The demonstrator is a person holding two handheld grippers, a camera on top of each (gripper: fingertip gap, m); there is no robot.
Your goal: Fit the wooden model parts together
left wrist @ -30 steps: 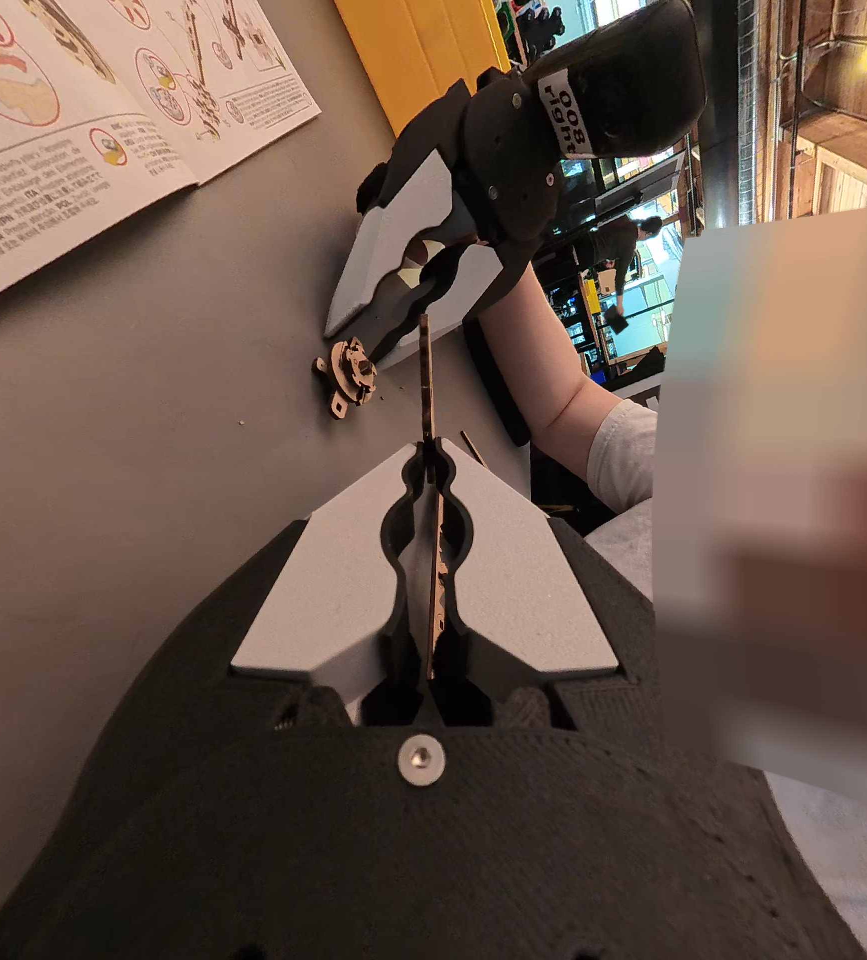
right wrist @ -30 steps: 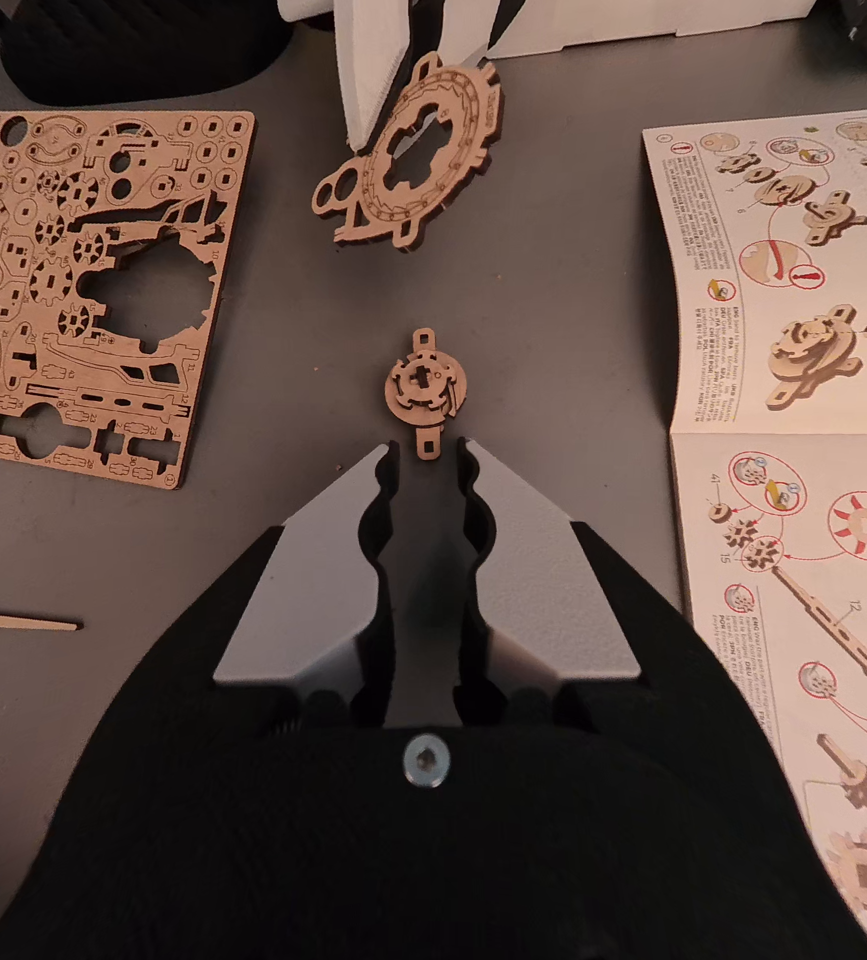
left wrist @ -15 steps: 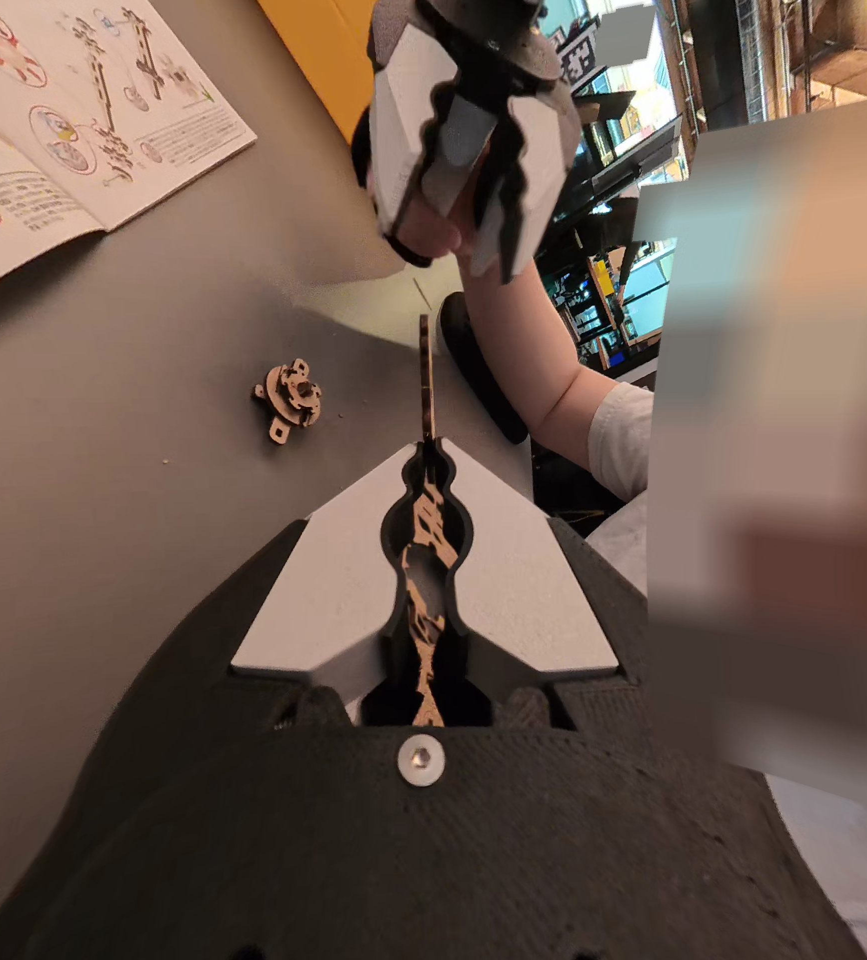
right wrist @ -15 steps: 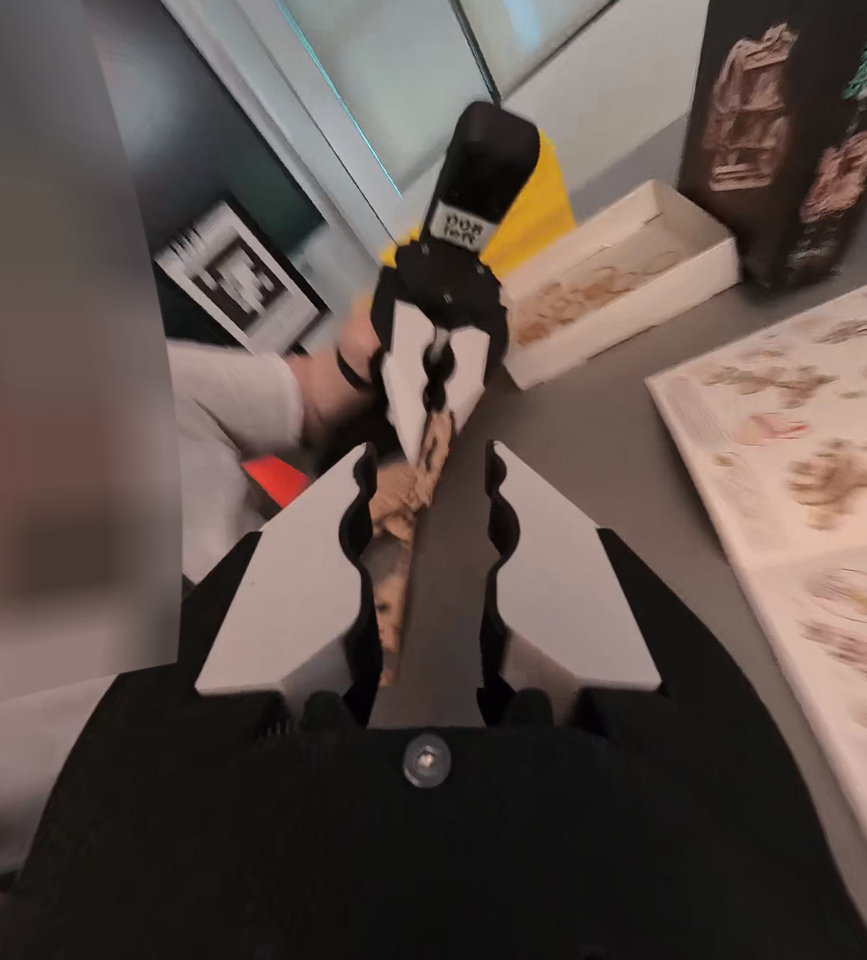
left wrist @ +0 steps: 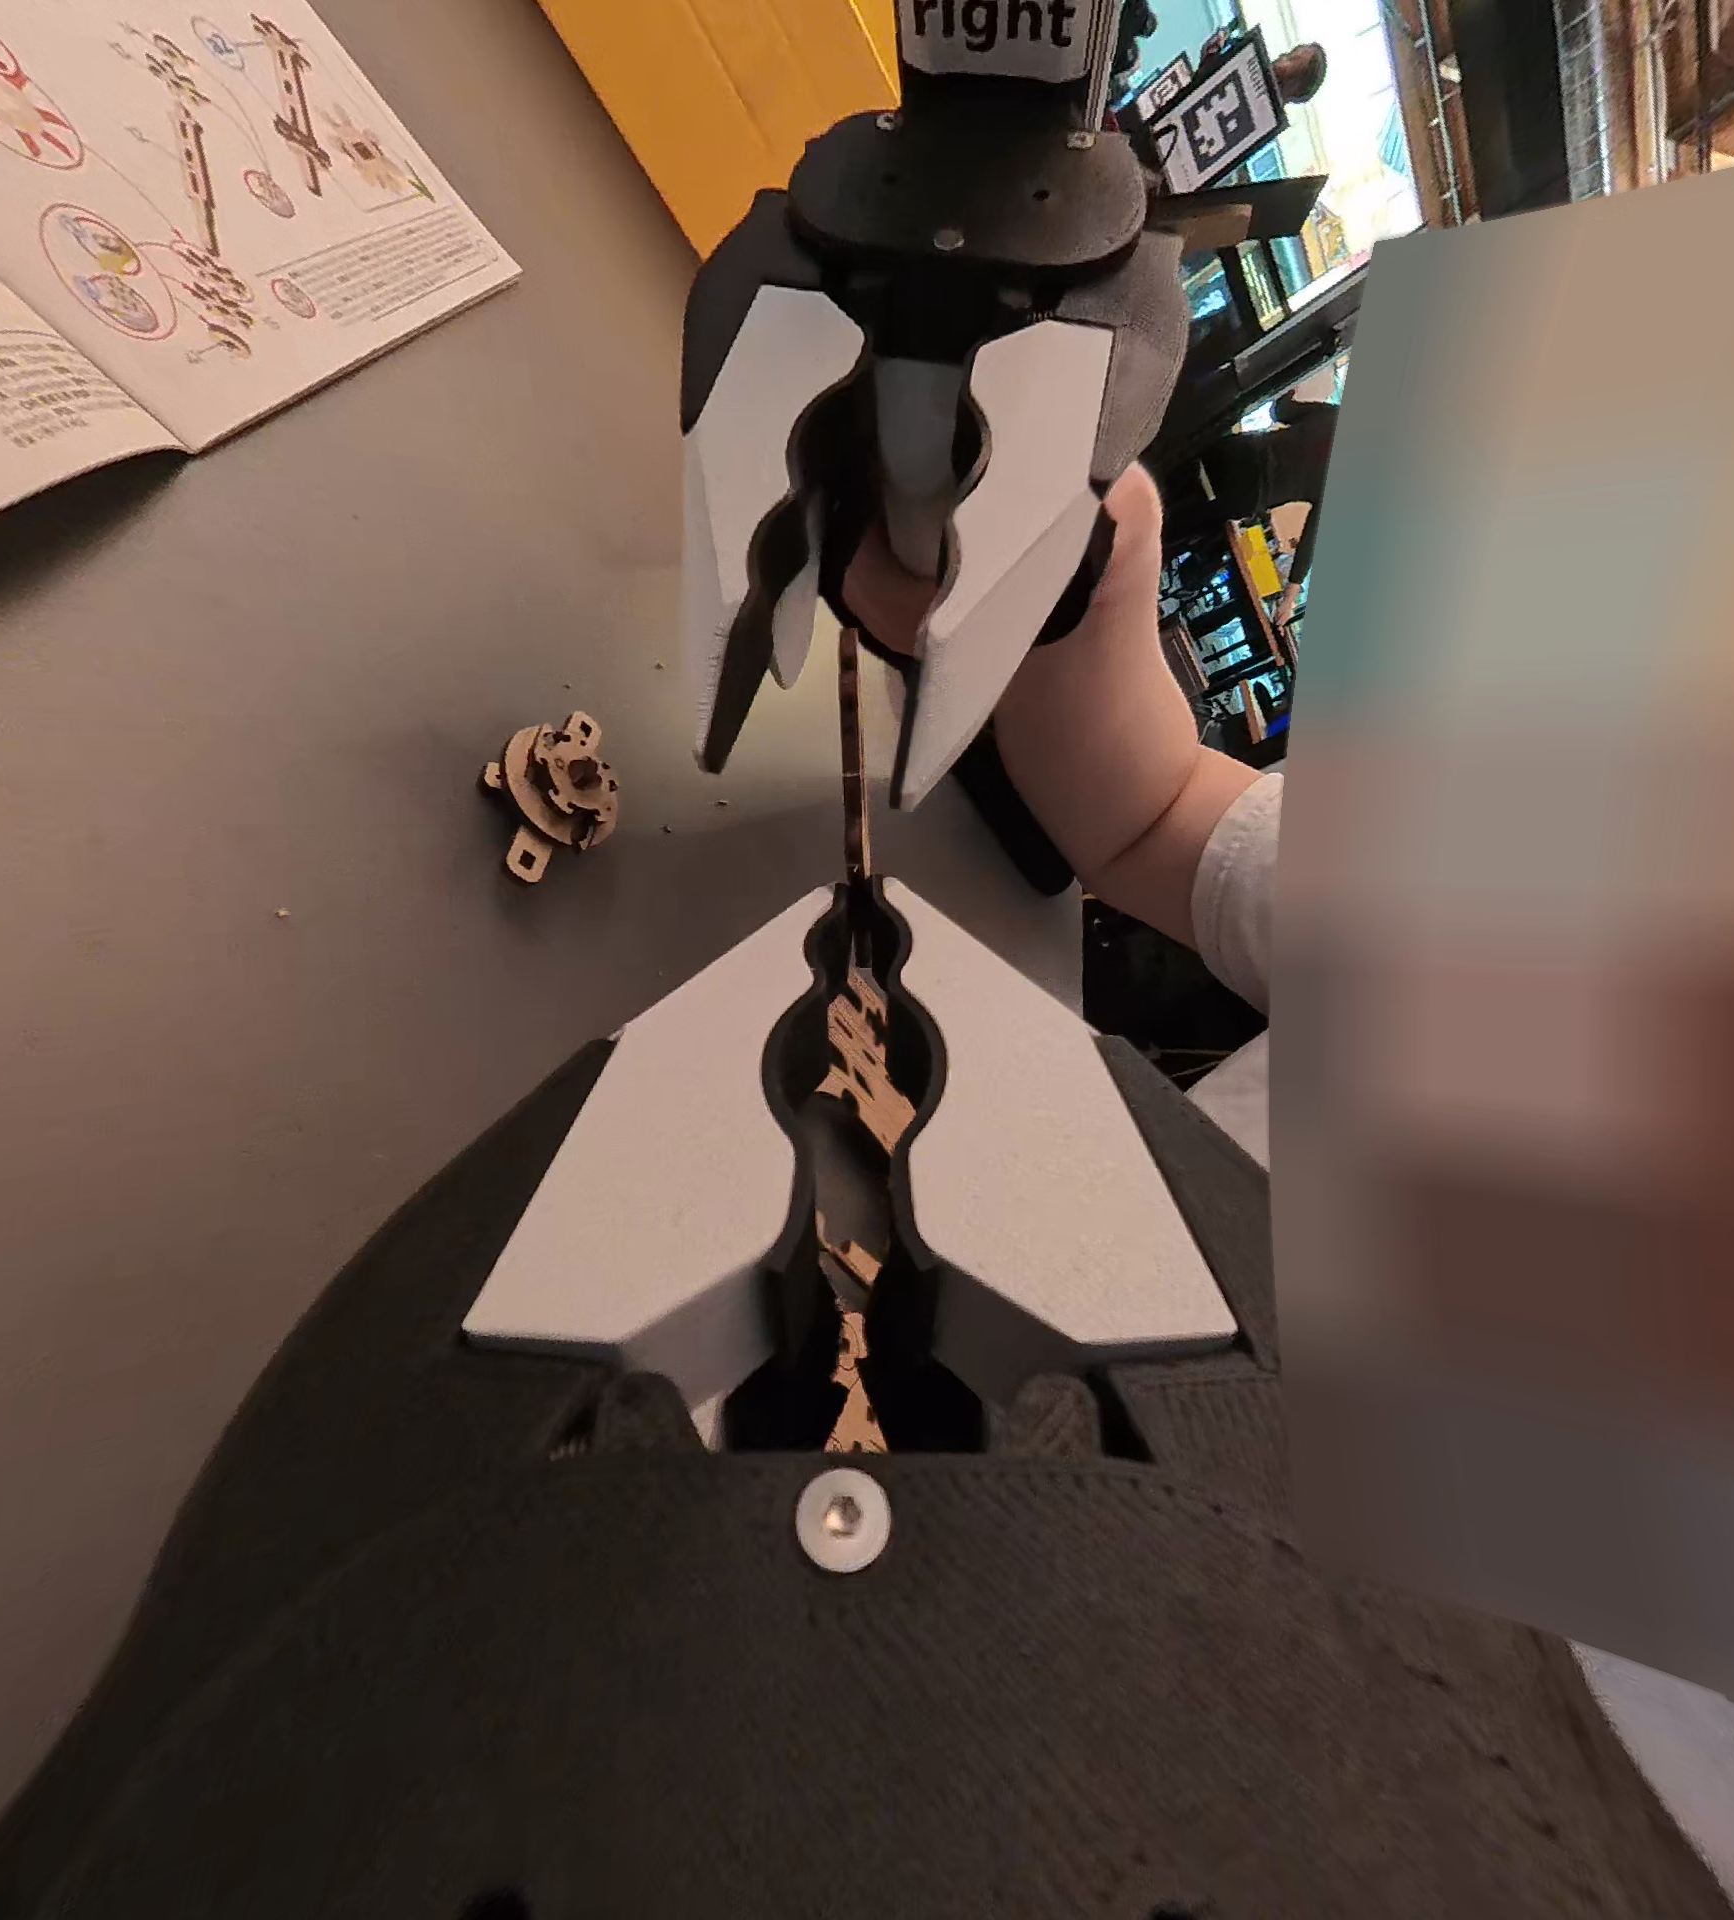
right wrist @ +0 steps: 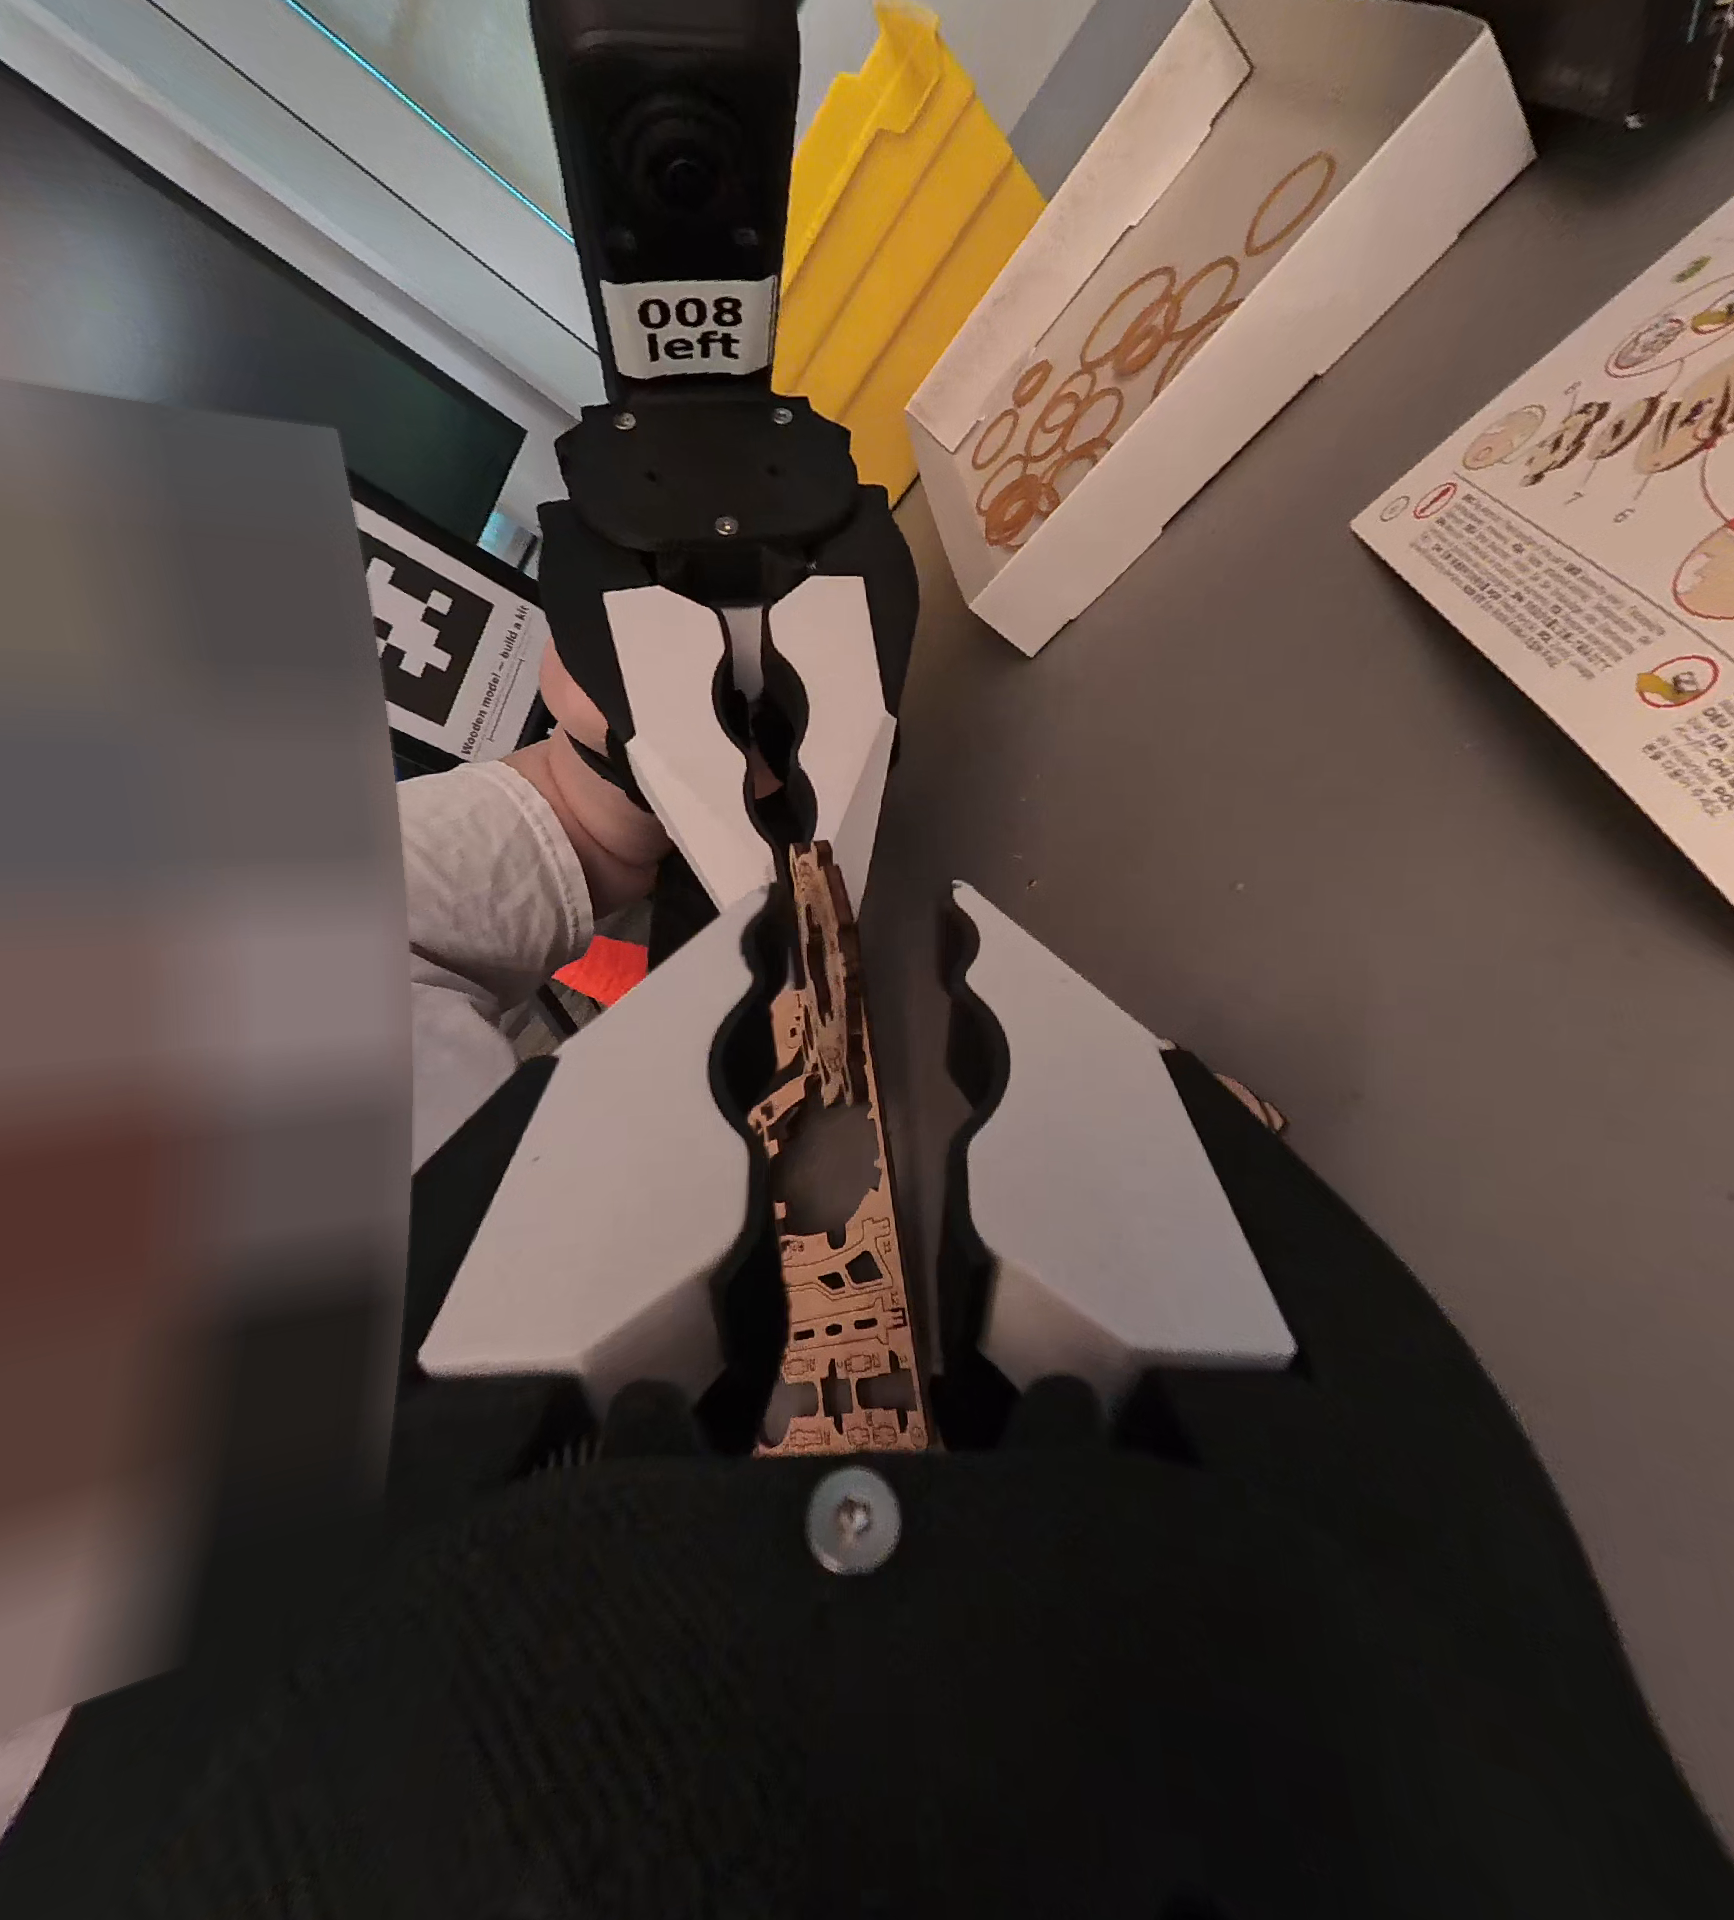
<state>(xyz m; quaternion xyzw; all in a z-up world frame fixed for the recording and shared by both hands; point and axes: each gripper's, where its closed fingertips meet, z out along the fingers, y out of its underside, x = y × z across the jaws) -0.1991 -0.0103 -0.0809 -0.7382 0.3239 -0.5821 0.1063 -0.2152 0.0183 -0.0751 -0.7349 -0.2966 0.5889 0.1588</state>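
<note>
My left gripper [left wrist: 855, 906] is shut on a thin flat wooden part [left wrist: 850, 769] that I see edge-on, pointing away from me. My right gripper [left wrist: 806, 779] faces it, open, with a fingertip on each side of the part's far edge. In the right wrist view my right gripper [right wrist: 858, 899] is open around the wooden part [right wrist: 827, 966], and the left gripper [right wrist: 790, 831] grips its far end. More cut-out wood [right wrist: 847, 1309] shows in the gap; I cannot tell if it is the same piece. A small round wooden assembly [left wrist: 551, 790] lies on the grey table.
An open instruction booklet [left wrist: 167, 260] lies on the table; it also shows in the right wrist view [right wrist: 1621, 582]. A white tray [right wrist: 1445, 156] holds rubber bands. A yellow bin [right wrist: 894, 260] stands behind. The person's arm [left wrist: 1112, 790] is close. My left and right fingertips are right by each other.
My right gripper left the small assembly on the table, rose and turned to face the left gripper. Its open jaws now sit around the held wooden part. The left gripper stayed shut.
</note>
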